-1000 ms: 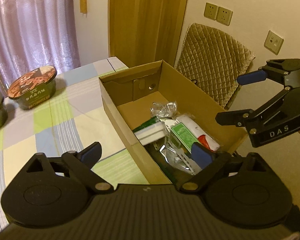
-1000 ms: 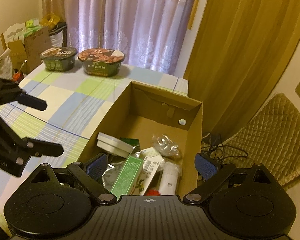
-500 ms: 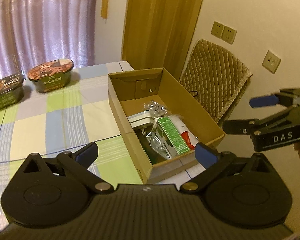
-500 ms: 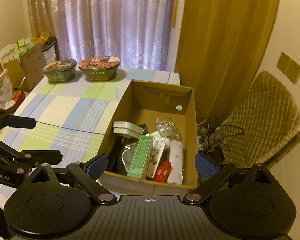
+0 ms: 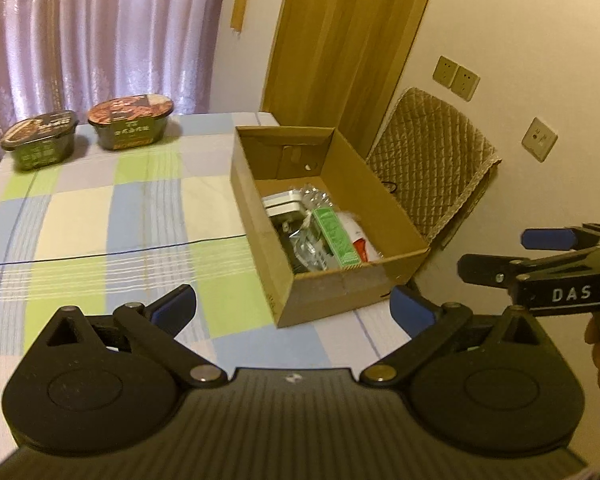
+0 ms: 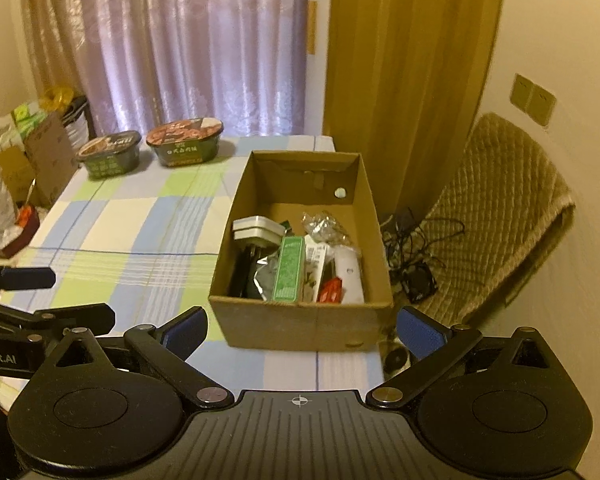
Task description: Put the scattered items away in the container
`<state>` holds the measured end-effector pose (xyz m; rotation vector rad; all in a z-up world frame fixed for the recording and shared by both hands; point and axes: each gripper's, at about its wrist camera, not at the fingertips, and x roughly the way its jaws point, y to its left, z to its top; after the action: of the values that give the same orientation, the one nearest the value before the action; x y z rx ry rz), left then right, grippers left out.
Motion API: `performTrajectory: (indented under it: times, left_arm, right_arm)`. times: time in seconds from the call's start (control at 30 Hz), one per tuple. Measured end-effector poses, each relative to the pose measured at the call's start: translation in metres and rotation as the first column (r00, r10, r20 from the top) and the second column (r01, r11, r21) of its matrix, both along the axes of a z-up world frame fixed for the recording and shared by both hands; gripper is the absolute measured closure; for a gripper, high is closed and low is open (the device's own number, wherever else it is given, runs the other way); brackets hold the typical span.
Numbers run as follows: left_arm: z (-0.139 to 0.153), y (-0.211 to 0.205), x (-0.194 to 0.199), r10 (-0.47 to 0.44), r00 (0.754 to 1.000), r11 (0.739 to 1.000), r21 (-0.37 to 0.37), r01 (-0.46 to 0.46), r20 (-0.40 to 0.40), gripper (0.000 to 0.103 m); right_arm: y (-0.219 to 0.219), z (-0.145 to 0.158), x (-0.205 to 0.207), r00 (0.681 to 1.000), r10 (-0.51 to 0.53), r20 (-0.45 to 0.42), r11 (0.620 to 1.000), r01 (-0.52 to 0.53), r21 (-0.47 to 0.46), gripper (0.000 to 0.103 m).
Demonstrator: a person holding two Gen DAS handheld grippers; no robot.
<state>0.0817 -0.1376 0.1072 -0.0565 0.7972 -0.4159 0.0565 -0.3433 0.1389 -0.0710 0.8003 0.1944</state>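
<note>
Both grippers, left gripper point(image 5: 293, 304) and right gripper point(image 6: 302, 327), spread empty; two noodle bowls point(image 6: 185, 141) likely light, crushable, so grip at rims; cardboard box point(image 6: 300, 326) near them.

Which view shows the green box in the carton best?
Right wrist: it looks down into the carton, so the green box shows its whole top face. Left wrist sees the green box from the side, smaller and foreshortened.

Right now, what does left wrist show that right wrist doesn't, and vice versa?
Left wrist only: the right gripper, open, seen from the side, and a single wall socket.
Right wrist only: the left gripper, open, tangled cables on the floor, and clutter past the table's left edge.
Both: cardboard box holding the items, two noodle bowls, checked tablecloth, quilted chair.
</note>
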Motion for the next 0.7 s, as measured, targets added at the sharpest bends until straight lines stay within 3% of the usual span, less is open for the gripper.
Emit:
performTrajectory:
  times: [0.7]
  left_arm:
    - [-0.011, 0.011, -0.031, 0.069, 0.997, 0.997, 0.034, -0.067, -0.038, 0.002]
  right_arm:
    - [0.015, -0.011, -0.047, 0.998, -0.059, -0.016, 0.998, 0.059, -0.024, 0.0]
